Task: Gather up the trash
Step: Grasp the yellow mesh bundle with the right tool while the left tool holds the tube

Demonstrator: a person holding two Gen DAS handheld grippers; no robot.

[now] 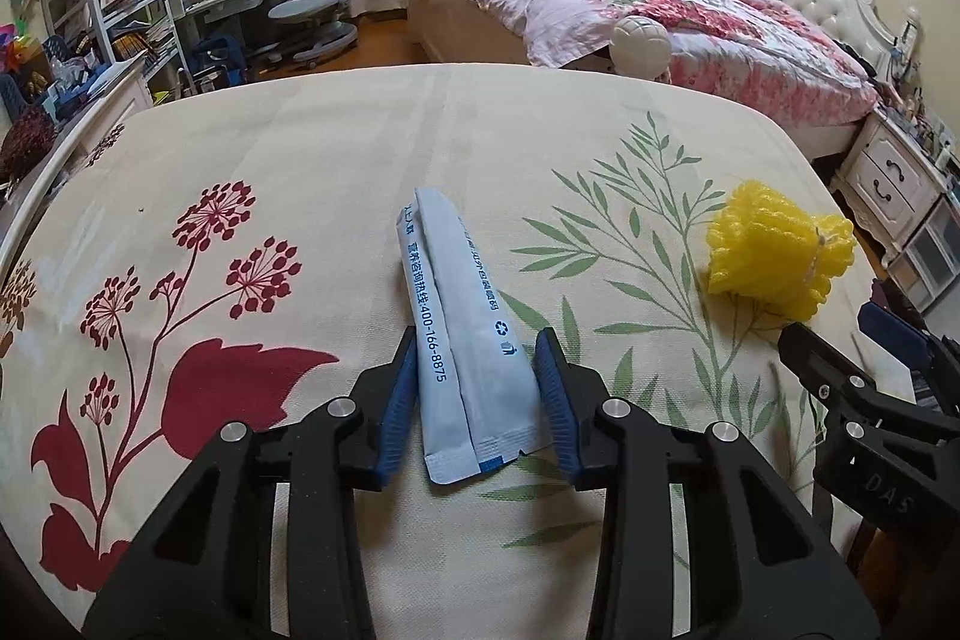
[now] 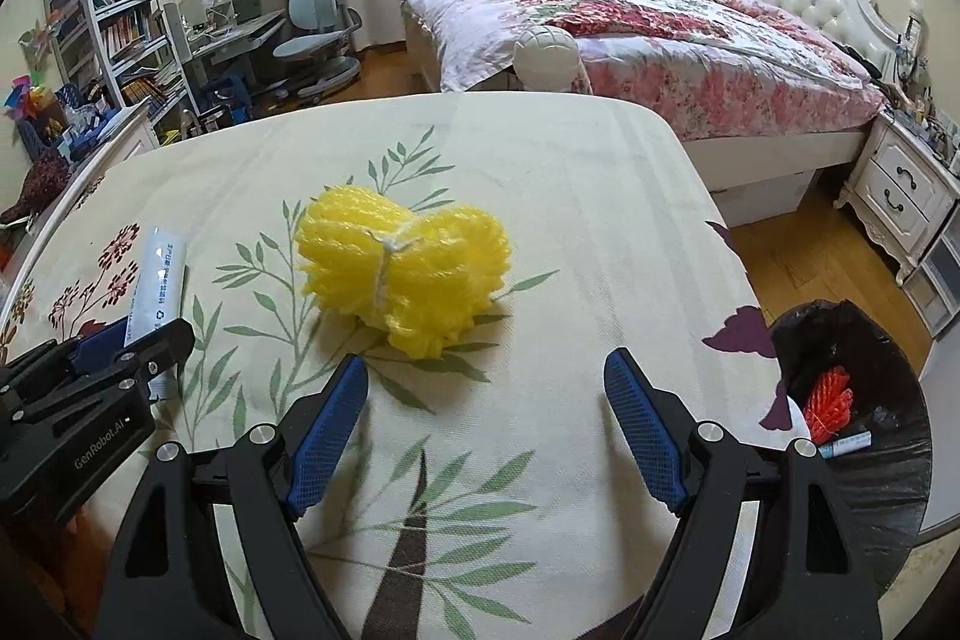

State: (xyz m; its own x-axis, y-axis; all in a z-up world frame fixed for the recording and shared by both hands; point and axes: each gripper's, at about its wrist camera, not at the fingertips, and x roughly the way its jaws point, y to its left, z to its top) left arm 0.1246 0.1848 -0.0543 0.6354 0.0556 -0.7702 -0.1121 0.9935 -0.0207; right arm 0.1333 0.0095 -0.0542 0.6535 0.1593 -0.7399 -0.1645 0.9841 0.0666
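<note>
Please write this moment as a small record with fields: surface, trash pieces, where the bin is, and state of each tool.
surface: table with floral cloth
trash 1: pale blue sachet, lying flat, between the left tool's pads
trash 2: yellow foam net, on the cloth ahead of the right tool, not held
bin: black-lined trash bin beside the table's right edge; holds a red net and a small wrapper
left tool: closed on the sachet's edges
right tool: open, empty
</note>
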